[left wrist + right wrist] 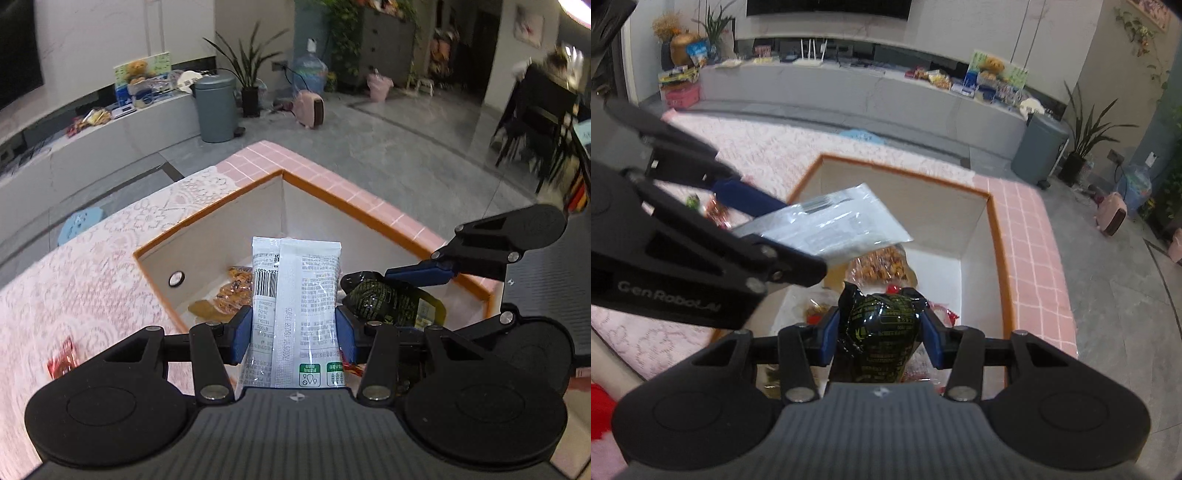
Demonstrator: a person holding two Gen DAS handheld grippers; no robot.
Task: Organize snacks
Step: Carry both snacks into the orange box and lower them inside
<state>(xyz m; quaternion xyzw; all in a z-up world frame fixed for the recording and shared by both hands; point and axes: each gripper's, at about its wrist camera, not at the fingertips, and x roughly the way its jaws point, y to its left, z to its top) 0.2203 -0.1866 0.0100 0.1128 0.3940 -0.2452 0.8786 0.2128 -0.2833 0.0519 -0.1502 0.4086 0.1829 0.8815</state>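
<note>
My left gripper [294, 334] is shut on a white snack packet [299, 295] and holds it above the orange-rimmed box [207, 236]. My right gripper [880, 334] is shut on a black and green snack packet [882, 332], also above the box [997, 240]. The right gripper shows in the left wrist view [399, 295] to the right, with the black packet [384, 299]. The left gripper and white packet [834, 221] show at left in the right wrist view. Orange snack packets [232, 291] lie on the box floor.
The box stands on a table with a pink lace cloth [92, 280] and a pink tiled mat [332, 184]. A red snack packet [62, 360] lies on the cloth at left. Beyond the table are a grey floor, a grey bin [216, 107] and a low white bench [849, 96].
</note>
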